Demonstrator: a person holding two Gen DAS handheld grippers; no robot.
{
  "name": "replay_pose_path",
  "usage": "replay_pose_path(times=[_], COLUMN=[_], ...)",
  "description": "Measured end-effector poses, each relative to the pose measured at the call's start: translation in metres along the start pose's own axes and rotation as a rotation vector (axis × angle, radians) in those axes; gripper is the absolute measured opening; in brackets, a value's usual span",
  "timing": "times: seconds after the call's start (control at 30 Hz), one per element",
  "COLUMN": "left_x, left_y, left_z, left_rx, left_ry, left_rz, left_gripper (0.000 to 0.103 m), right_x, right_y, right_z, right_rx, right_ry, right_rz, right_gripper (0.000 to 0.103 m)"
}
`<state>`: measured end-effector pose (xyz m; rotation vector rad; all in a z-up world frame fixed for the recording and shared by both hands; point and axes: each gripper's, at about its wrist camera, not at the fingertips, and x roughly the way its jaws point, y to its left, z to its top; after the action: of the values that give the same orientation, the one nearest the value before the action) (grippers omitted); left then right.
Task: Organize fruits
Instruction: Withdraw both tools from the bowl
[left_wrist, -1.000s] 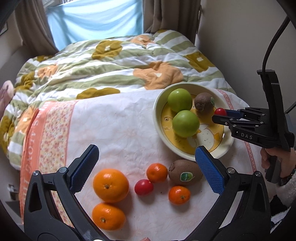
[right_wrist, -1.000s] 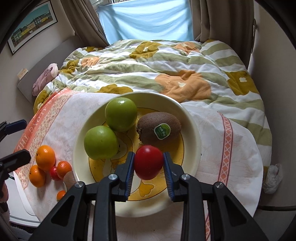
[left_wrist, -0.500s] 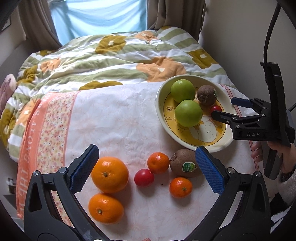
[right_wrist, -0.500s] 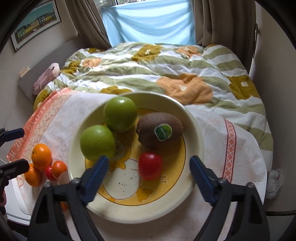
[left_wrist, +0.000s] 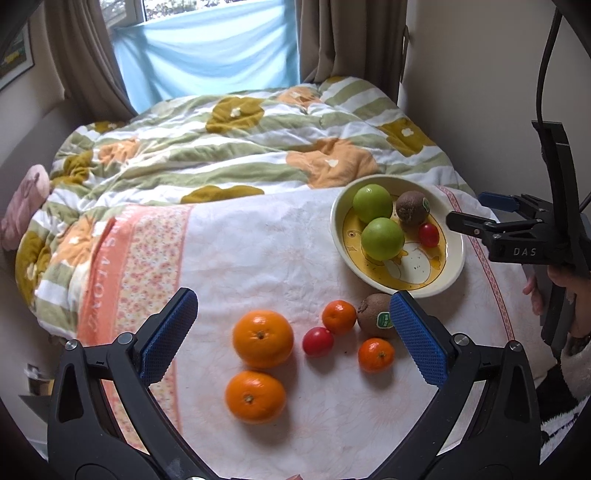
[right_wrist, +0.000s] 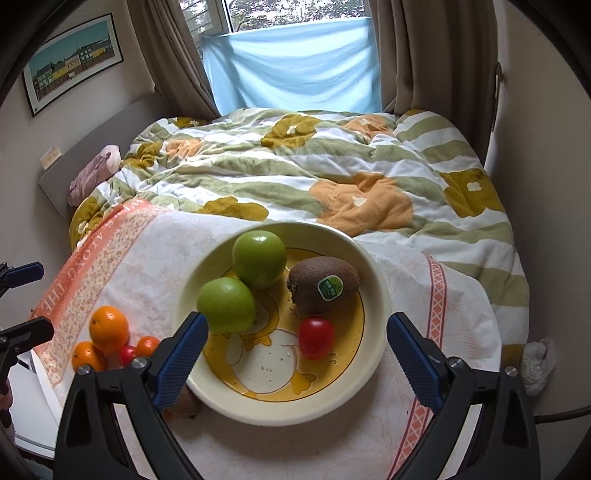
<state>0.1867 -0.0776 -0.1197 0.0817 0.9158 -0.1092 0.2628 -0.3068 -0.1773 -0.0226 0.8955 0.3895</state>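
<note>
A cream bowl holds two green apples, a kiwi and a red tomato. My right gripper is open and empty just in front of the bowl. The bowl and the right gripper also show in the left wrist view. On the cloth lie two big oranges, two small mandarins, a red tomato and a kiwi. My left gripper is open and empty over these loose fruits.
The white cloth with an orange flowered border covers the table. A bed with a green, orange and white quilt lies behind it. A wall stands close on the right.
My right gripper opened and let go of the red tomato, which now rests in the bowl. The right gripper has drawn back a little. The left gripper stays open and has pulled back.
</note>
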Motion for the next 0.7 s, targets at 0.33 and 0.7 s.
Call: replay_pose_path(times=[0.33, 0.7], left_x=[-0.061, -0.077], left_y=[0.051, 0.09], left_z=[-0.019, -0.045], left_rx=[0.02, 0.073], left_ry=[-0.078, -0.081], left_rz=[-0.022, -0.124], left_gripper=[0.103, 0.103], right_x=[-0.071, -0.106], right_y=[0.048, 0.117], right_z=[-0.005, -0.036], right_rx=[0.065, 0.207], right_ry=[-0.029, -0.092], right_rz=[-0.085, -0.155], right_gripper=[0.097, 0.097])
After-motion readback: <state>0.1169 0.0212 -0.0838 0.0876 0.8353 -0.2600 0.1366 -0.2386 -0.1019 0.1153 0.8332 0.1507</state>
